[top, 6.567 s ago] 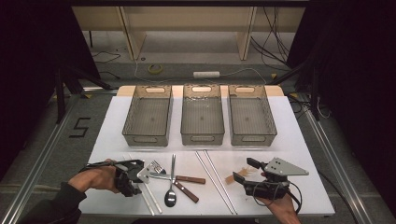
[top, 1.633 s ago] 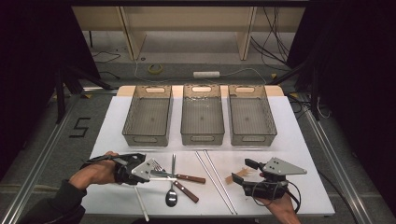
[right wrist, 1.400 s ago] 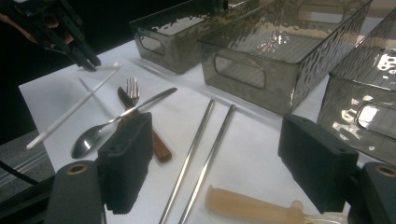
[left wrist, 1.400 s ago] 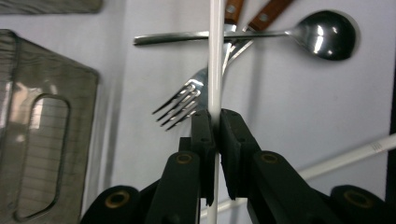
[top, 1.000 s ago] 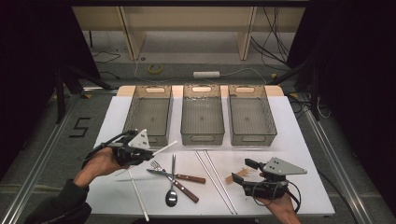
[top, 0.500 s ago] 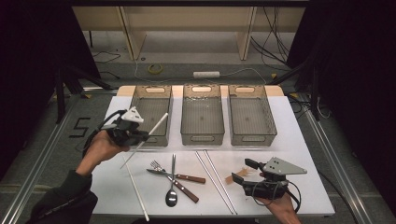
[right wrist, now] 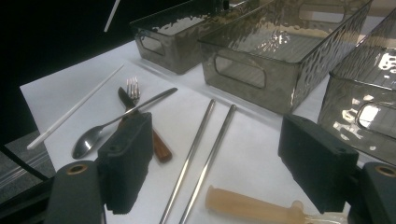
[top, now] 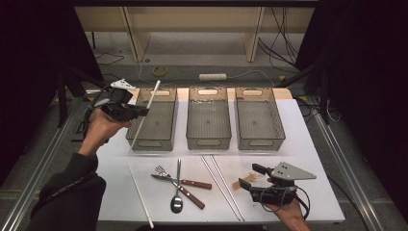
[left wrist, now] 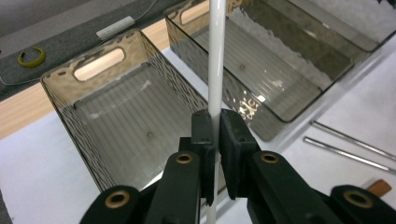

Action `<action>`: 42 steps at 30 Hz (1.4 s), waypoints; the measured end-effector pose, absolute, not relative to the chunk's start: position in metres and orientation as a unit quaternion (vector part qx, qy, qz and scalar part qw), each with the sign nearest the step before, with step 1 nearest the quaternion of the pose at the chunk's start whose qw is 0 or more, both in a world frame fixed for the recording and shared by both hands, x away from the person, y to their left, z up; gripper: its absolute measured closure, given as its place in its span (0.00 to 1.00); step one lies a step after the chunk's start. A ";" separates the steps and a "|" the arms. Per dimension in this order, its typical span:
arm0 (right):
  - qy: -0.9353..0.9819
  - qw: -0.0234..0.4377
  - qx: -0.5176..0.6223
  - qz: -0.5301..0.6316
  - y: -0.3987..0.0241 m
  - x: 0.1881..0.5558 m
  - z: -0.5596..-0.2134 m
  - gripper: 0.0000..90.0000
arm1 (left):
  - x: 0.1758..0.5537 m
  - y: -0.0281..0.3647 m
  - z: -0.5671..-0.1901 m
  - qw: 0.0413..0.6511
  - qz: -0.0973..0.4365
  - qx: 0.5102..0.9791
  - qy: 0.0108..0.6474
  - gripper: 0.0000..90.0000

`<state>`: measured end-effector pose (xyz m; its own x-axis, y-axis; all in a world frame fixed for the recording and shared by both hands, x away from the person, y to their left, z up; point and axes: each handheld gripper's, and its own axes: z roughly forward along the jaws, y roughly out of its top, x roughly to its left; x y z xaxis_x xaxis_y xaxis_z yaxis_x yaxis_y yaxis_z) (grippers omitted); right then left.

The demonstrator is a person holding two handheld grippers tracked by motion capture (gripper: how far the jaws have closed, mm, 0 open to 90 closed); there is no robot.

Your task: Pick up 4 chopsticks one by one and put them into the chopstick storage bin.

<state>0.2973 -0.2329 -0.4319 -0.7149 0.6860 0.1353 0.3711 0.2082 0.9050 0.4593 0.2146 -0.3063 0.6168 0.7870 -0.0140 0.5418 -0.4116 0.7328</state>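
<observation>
My left gripper (top: 142, 111) is raised at the left bin's near left corner, shut on a thin white stick (top: 144, 113) that slants up over the left grey bin (top: 166, 139). In the left gripper view the stick (left wrist: 216, 56) runs upright between the closed pads (left wrist: 204, 133), above that bin (left wrist: 93, 135). My right gripper (top: 251, 177) rests at the table's front right, open, with nothing gripped. In the right gripper view its fingers (right wrist: 126, 158) stand wide apart over two metal chopsticks (right wrist: 198, 154) and a beige handle (right wrist: 247, 205).
Three grey see-through bins stand in a row: left, middle (top: 208, 139) and right (top: 260, 139). On the table's front lie a second white stick (top: 139, 195), a fork (top: 161, 171), a wooden-handled knife (top: 192, 184), a spoon (top: 176, 202) and the metal chopsticks (top: 221, 185).
My left gripper has risen from the table with the white stick and moved away toward the left bin. The right gripper has stayed where it was.
</observation>
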 end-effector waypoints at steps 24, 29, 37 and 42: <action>0.766 0.146 0.342 0.524 -0.231 0.297 -0.433 0.31 | 0.506 0.231 -0.328 0.384 0.218 0.768 0.464 0.93; 0.767 0.146 0.340 0.524 -0.230 0.296 -0.433 0.31 | 0.507 0.230 -0.340 0.378 0.218 0.766 0.471 0.93; 0.767 0.145 0.340 0.524 -0.230 0.297 -0.433 0.31 | 0.511 0.229 -0.358 0.367 0.207 0.763 0.490 0.93; 0.768 0.144 0.340 0.523 -0.230 0.296 -0.433 0.31 | 0.512 0.230 -0.368 0.359 0.199 0.761 0.502 0.93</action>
<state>0.2963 -0.2298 -0.4330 -0.7278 0.6725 0.1342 0.3714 0.2222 0.9015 0.5124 0.2298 -0.3677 0.4170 0.9071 -0.0578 0.6214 -0.2381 0.7465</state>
